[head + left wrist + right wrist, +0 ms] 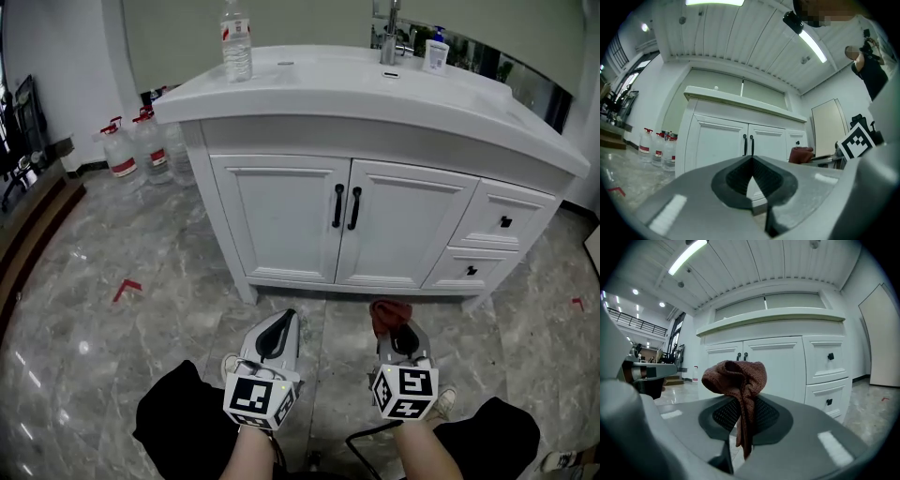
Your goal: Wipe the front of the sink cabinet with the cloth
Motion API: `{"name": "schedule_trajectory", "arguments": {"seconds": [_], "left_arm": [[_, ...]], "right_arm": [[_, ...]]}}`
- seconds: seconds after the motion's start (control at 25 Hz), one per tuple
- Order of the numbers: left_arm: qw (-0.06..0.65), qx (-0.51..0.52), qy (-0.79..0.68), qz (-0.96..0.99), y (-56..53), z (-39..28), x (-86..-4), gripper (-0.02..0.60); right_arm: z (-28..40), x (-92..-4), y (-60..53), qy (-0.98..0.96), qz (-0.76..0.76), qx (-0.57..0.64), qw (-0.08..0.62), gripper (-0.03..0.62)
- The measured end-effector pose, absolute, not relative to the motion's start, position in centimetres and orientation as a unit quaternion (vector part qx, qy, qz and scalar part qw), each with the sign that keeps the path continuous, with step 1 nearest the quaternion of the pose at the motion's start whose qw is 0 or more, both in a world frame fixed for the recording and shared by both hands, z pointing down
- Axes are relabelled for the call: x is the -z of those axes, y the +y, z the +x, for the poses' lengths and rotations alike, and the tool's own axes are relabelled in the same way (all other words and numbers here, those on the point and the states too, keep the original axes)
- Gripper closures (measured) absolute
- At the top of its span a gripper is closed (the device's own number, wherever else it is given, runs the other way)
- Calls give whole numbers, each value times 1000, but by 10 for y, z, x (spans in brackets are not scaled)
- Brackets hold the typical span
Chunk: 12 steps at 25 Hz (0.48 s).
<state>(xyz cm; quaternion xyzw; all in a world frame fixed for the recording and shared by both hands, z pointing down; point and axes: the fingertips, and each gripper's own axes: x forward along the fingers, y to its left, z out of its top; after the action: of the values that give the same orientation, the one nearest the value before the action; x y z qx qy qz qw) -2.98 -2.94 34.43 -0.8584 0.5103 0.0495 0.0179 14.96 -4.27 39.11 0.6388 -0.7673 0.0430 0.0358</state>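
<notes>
White sink cabinet (291,220), glossy grey marble floor (112,328), cloth (736,376) in right gripper (740,414)

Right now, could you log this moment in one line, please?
right gripper: shut on cloth | left gripper: shut, empty | cabinet: untouched

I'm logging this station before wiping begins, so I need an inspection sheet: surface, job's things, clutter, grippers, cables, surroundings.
Surface: cabinet front white, doors and drawers closed; no dirt made out.
Job's things: cloth reddish-brown, bunched, apart from the cabinet.
Clutter: water bottle and soap bottle on the countertop; jugs on the floor left of the cabinet.
Grippers: left gripper shut, empty; right gripper shut on the cloth.
Cables: black cable beside the right forearm.
Surroundings: glossy stone floor with red tape marks; a person stands nearby.
</notes>
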Motion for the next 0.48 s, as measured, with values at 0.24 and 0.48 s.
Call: {"name": "schedule_trajectory", "arguments": {"seconds": [0.24, 0.48], "left_arm": [[30, -34, 476, -878, 8, -20, -344, 581], [26, -45, 469, -882, 21, -19, -339, 581]], "right_arm": [[132, -386, -6, -765, 642, -40, 32, 505], [122, -390, 9, -769, 636, -45, 42, 507]]}}
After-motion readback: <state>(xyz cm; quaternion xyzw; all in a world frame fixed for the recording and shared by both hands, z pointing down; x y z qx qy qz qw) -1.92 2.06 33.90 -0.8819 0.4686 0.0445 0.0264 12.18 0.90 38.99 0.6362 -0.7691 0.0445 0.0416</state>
